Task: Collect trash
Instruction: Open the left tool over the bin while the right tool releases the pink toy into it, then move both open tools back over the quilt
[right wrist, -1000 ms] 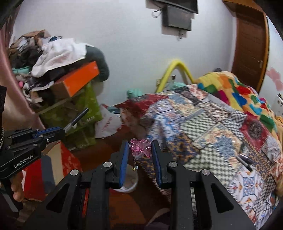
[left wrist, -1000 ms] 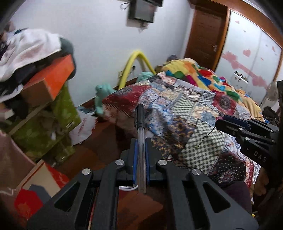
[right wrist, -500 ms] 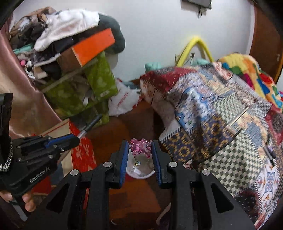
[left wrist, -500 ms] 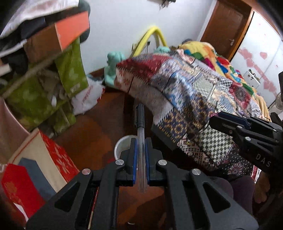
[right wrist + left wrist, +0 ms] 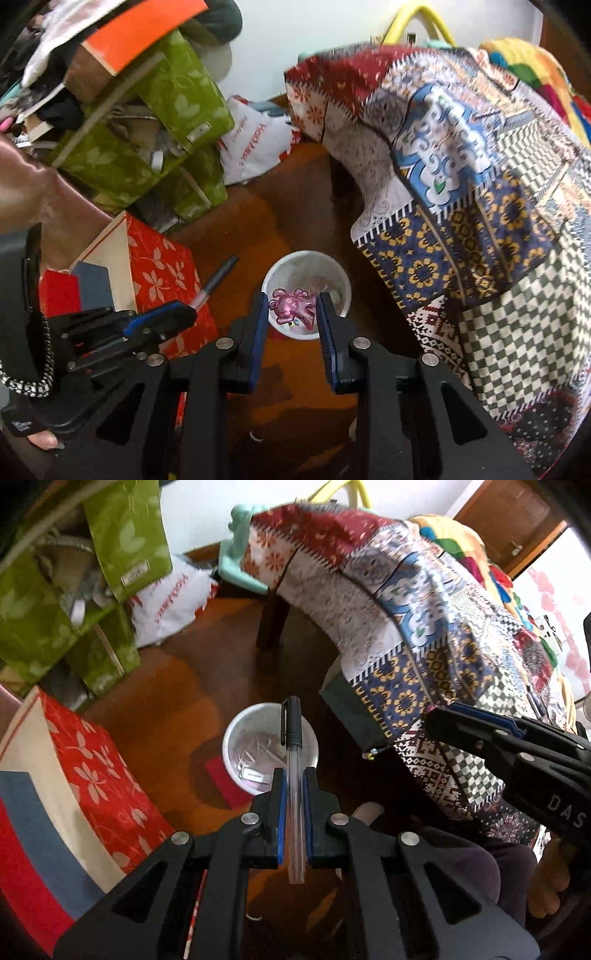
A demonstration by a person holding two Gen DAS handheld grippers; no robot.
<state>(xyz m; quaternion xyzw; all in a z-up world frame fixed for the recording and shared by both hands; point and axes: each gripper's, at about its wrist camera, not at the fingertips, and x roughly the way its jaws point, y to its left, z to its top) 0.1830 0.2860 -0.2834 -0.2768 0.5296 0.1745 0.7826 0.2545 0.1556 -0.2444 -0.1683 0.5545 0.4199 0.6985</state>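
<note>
The patchwork bedspread (image 5: 424, 627) hangs to my right. Straight ahead below both jaws sits the white bin (image 5: 341, 284) on the floor. My left gripper (image 5: 294, 786) clamps a pen (image 5: 293, 760), long axis pointing at the bin; my right gripper (image 5: 291, 310) pinches a pink trinket (image 5: 293, 306). The bin's contents are unclear.

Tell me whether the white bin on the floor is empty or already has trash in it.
Not empty. The left wrist view looks down into the white bin and shows thin scraps and a small labelled piece on its bottom. How full, cannot tell.
</note>
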